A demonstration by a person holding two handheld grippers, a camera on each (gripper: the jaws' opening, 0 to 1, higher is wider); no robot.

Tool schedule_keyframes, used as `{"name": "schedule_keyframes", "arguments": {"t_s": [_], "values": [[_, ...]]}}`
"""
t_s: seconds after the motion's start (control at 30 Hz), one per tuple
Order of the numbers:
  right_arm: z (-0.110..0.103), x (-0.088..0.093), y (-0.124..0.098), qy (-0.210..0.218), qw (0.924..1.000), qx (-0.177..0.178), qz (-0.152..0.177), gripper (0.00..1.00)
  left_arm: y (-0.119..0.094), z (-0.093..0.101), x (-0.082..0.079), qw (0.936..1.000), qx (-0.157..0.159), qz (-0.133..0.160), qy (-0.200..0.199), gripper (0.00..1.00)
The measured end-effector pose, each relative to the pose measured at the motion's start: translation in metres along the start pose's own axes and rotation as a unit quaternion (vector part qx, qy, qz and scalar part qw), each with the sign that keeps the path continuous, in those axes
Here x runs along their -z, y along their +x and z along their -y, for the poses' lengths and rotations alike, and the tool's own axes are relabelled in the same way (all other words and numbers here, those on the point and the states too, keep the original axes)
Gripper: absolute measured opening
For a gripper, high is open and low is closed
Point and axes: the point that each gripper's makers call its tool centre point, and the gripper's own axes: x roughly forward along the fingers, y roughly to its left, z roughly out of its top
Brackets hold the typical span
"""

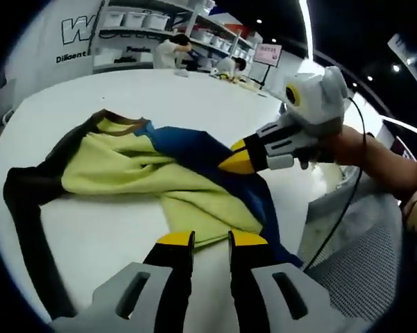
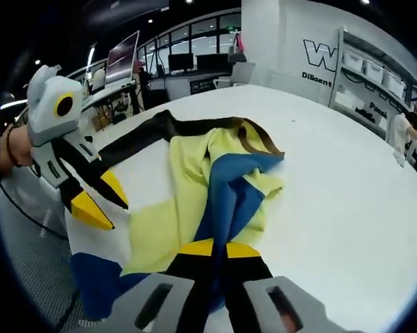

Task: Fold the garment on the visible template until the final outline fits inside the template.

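Yellow, blue and dark brown cloth makes up the shirt (image 1: 159, 177), which lies bunched on the white table (image 1: 215, 104); a dark sleeve (image 1: 28, 208) trails off to one side, and in the right gripper view a blue corner (image 2: 97, 281) hangs near the table's edge.

The left tongs (image 1: 211, 239) hang just above the yellow edge of the shirt; their yellow tips sit close together with a small gap, and they hold nothing. The right tongs (image 2: 211, 248) are closed on a blue fold of the shirt in their own view; in the left gripper view their tips (image 1: 239, 159) press into that blue part.

No marked shape for folding can be made out on the table, so it is hard to say where the shirt has to fit; the cloth may be covering it.

The job looks like it is only part way; one side of the shirt is flopped over the middle, but the folds are lumpy and crooked; the long sleeve is not tucked in, and the corner by the edge is not pulled back; a neat, small shape is not there yet.

Far off, people (image 1: 173, 48) stand by some shelves (image 1: 125, 31).
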Motion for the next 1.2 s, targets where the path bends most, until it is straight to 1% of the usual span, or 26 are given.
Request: {"name": "schedule_keyframes", "arguments": {"t_s": [0.13,0.17,0.2,0.3,0.37,0.4,0.47,0.5,0.57,0.7,0.73,0.77,0.8,0.83,0.87,0.93,0.97,1.0,1.03,1.07,1.1,1.13,1.2], "values": [[0.001,-0.003,-0.002,0.006,1.0000,-0.001,0.005,0.00,0.005,0.005,-0.001,0.9999,0.007,-0.001,-0.008,0.15],[0.001,-0.004,-0.003,0.011,0.9999,-0.001,0.007,0.00,0.007,0.007,-0.001,0.9998,0.007,-0.004,-0.020,0.17],[0.002,-0.005,-0.004,0.020,0.9998,-0.001,0.010,0.00,0.010,0.010,-0.001,0.9995,0.013,-0.006,-0.026,0.18],[0.004,-0.008,-0.007,0.030,0.9994,0.000,0.017,0.00,0.015,0.017,-0.002,0.9990,0.023,-0.006,-0.038,0.17],[0.005,-0.008,-0.008,0.030,0.9994,0.001,0.018,0.00,0.019,0.020,-0.002,0.9986,0.027,-0.009,-0.045,0.18],[0.005,-0.008,-0.008,0.029,0.9994,0.002,0.019,0.00,0.021,0.022,0.000,0.9980,0.030,-0.016,-0.054,0.18],[0.006,-0.009,-0.009,0.029,0.9994,0.002,0.020,0.00,0.024,0.024,0.000,0.9974,0.032,-0.016,-0.062,0.19],[0.007,-0.010,-0.009,0.031,0.9993,0.003,0.022,0.00,0.026,0.025,0.002,0.9973,0.029,-0.022,-0.063,0.19],[0.008,-0.011,-0.010,0.034,0.9991,0.003,0.025,0.00,0.028,0.026,0.002,0.9971,0.030,-0.021,-0.067,0.19],[0.008,-0.011,-0.011,0.036,0.9990,0.002,0.026,0.00,0.030,0.031,0.002,0.9945,0.043,-0.019,-0.093,0.18],[0.007,-0.012,-0.010,0.036,0.9990,0.002,0.026,0.00,0.031,0.033,0.002,0.9930,0.049,-0.018,-0.107,0.18],[0.007,-0.012,-0.010,0.034,0.9991,0.001,0.026,0.00,0.035,0.031,0.003,0.9881,0.049,-0.017,-0.145,0.17],[0.007,-0.012,-0.010,0.034,0.9991,0.001,0.026,0.00,0.037,0.028,0.003,0.9855,0.044,-0.014,-0.163,0.16],[0.007,-0.012,-0.010,0.034,0.9991,0.001,0.026,0.00,0.037,0.031,0.002,0.9831,0.050,-0.012,-0.176,0.15],[0.008,-0.012,-0.010,0.035,0.9990,0.002,0.026,0.00,0.038,0.032,0.000,0.9817,0.058,-0.010,-0.181,0.14],[0.009,-0.013,-0.011,0.037,0.9990,0.003,0.027,0.00,0.041,0.029,0.004,0.9839,0.048,-0.017,-0.171,0.12],[0.010,-0.013,-0.010,0.037,0.9989,0.003,0.027,0.00,0.043,0.028,0.005,0.9836,0.047,-0.017,-0.173,0.10],[0.010,-0.013,-0.010,0.038,0.9989,0.003,0.027,0.00,0.045,0.026,0.005,0.9780,0.042,-0.016,-0.204,0.07],[0.010,-0.013,-0.010,0.041,0.9988,0.002,0.028,0.00,0.046,0.026,0.005,0.9751,0.042,-0.019,-0.217,0.03],[0.010,-0.012,-0.010,0.046,0.9985,0.001,0.028,0.00,0.046,0.024,0.004,0.9750,0.040,-0.015,-0.218,0.00],[0.010,-0.012,-0.010,0.046,0.9985,0.002,0.028,0.00,0.047,0.023,0.001,0.9767,0.038,-0.006,-0.211,0.00],[0.010,-0.012,-0.010,0.044,0.9987,0.003,0.027,0.00,0.046,0.023,0.002,0.9766,0.038,-0.009,-0.212,0.00],[0.011,-0.011,-0.010,0.043,0.9987,0.004,0.026,0.00,0.044,0.024,-0.001,0.9764,0.037,-0.005,-0.213,0.00]]}}
